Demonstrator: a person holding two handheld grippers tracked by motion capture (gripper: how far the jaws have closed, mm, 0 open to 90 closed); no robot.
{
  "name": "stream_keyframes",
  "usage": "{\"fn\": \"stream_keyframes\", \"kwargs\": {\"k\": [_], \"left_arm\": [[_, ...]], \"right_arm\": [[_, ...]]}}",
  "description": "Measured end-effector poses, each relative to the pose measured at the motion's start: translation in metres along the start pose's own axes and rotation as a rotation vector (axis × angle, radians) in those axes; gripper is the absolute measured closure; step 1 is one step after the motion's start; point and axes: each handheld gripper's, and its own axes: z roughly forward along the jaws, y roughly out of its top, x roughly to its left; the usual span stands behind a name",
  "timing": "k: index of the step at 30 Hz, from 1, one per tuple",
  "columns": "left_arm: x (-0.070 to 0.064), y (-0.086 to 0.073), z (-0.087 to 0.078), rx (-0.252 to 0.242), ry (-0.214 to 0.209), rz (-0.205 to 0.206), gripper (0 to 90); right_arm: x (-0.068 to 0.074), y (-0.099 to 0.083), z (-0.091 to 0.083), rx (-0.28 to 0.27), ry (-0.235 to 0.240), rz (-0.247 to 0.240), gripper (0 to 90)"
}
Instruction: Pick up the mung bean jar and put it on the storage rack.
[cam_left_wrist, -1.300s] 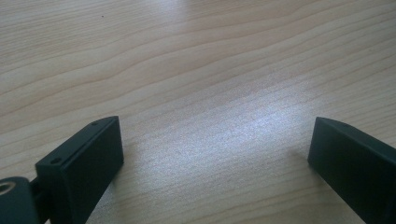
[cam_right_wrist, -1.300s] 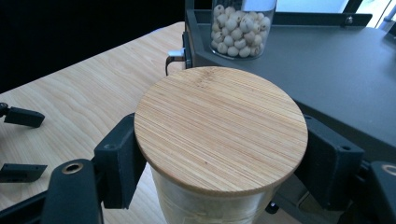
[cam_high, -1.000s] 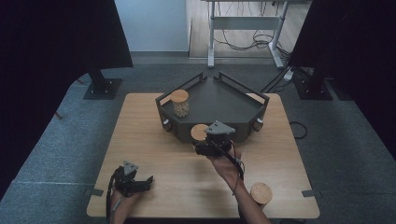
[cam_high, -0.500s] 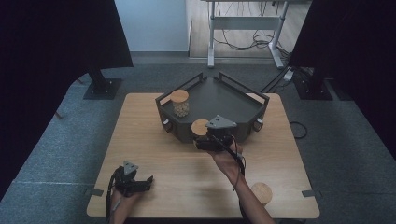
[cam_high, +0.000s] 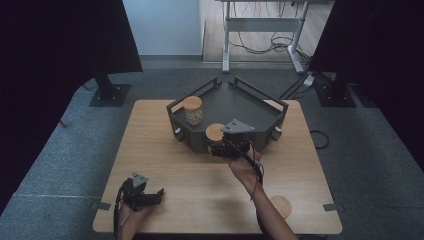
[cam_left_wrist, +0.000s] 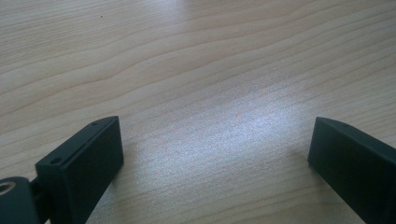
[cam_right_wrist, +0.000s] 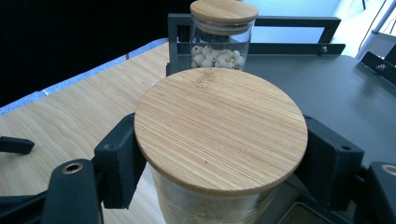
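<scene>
On a light wooden table (cam_high: 165, 165) ringed by grey carpet (cam_high: 75, 150) and black curtains (cam_high: 55, 45), the right gripper (cam_high: 220, 149) clamps a bamboo-lidded jar (cam_right_wrist: 219, 126); the left gripper (cam_high: 150, 196) rests with jaws spread.

We note a wooden table (cam_high: 165, 165) on grey carpet (cam_high: 65, 155). Near its front right corner a loose round lid (cam_high: 280, 206) lies flat on the wood. Small metal brackets (cam_high: 101, 205) sit at the front corners. Black curtains (cam_high: 60, 45) hang left and right, each side with a black stand base (cam_high: 110, 94) on the floor. Beyond the table stands a white desk frame (cam_high: 260, 35) with cables (cam_high: 270, 47) under it.
</scene>
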Motion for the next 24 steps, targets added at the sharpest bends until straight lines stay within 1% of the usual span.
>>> {"fn": "stream_keyframes", "kwargs": {"k": [4,21,24], "left_arm": [[0.0,0.0,0.0,-0.001,0.0,0.0,2.9],[0.0,0.0,0.0,0.0,0.0,0.0,2.9],[0.0,0.0,0.0,-0.001,0.0,0.0,2.9]], "right_arm": [[-0.003,0.003,0.0,-0.005,-0.007,0.003,24.5],[-0.014,0.012,0.003,-0.012,-0.006,0.019,24.5],[-0.018,0.014,0.004,-0.012,-0.015,0.022,24.5]]}}
